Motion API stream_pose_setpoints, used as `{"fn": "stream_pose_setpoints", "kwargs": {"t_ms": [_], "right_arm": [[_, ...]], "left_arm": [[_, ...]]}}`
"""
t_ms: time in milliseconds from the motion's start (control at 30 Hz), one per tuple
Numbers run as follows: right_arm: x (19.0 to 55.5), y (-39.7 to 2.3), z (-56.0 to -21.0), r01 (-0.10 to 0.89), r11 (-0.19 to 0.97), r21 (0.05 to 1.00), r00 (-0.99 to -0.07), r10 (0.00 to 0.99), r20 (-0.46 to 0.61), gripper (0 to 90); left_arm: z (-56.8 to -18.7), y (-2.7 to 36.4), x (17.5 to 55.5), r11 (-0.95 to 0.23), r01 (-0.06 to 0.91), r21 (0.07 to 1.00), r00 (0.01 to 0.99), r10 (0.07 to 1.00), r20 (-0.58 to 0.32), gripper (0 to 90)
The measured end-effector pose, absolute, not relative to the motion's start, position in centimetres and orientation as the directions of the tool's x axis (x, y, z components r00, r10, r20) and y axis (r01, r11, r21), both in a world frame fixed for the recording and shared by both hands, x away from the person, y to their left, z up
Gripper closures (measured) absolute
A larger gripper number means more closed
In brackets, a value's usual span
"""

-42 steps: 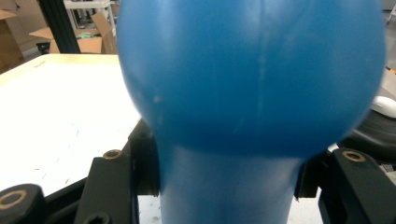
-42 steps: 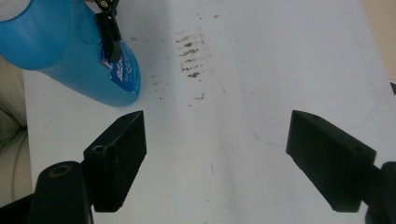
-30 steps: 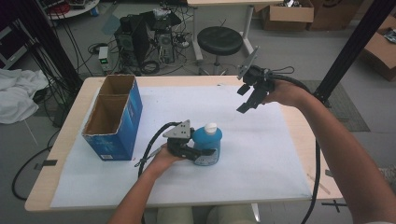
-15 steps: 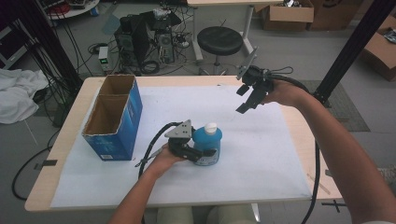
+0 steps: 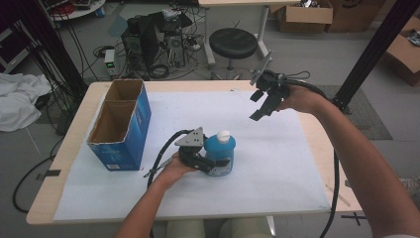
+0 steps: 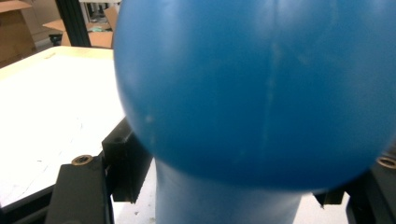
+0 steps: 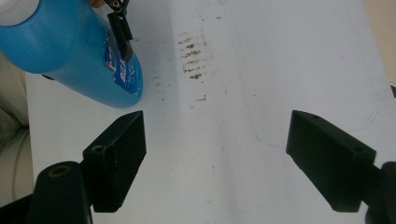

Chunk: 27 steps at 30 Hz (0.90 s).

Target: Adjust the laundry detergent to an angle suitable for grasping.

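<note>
While the blue cardboard box (image 5: 119, 126) stands at the counter's (image 5: 317, 136) left, the squat blue plastic bottle (image 5: 220, 153) stands upright mid-counter, white cap (image 5: 224, 135) up, between the left tool's (image 5: 218, 164) just-loosening jaws; the right tool (image 5: 261, 101) hangs released.

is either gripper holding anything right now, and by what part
The left gripper has just been opening around the blue bottle's body; whether its pads press cannot be told. The right gripper holds nothing.
</note>
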State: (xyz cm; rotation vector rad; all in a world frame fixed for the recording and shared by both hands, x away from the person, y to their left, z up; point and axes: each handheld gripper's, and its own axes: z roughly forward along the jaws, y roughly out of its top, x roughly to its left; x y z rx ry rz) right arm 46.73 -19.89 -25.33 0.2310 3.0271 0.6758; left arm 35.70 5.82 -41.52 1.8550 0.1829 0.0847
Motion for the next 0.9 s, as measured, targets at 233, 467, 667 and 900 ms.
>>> {"fn": "stream_pose_setpoints", "kwargs": {"t_ms": [233, 467, 667, 900], "right_arm": [[46.73, -19.88, -25.34, 0.137, 0.894, 0.426, -0.988, 0.152, 0.000, 20.0], [46.69, -19.82, -25.34, 0.136, 0.894, 0.426, -0.989, 0.151, 0.001, 20.0], [46.66, -19.87, -25.29, 0.137, 0.893, 0.429, -0.988, 0.152, -0.002, 20.0], [46.61, -19.96, -25.38, 0.138, 0.893, 0.429, -0.988, 0.153, -0.001, 19.9]], "left_arm": [[-41.50, 5.98, 35.76, -0.286, 0.104, 0.953, 0.981, 0.186, -0.051, 22.5], [-41.39, 5.94, 35.64, -0.292, 0.106, 0.950, 0.979, 0.198, -0.049, 19.3], [-41.15, 6.16, 35.58, -0.291, 0.115, 0.950, 0.976, 0.210, -0.054, 17.7], [-40.91, 6.37, 35.39, -0.300, 0.126, 0.946, 0.974, 0.220, -0.060, 15.8]]}}
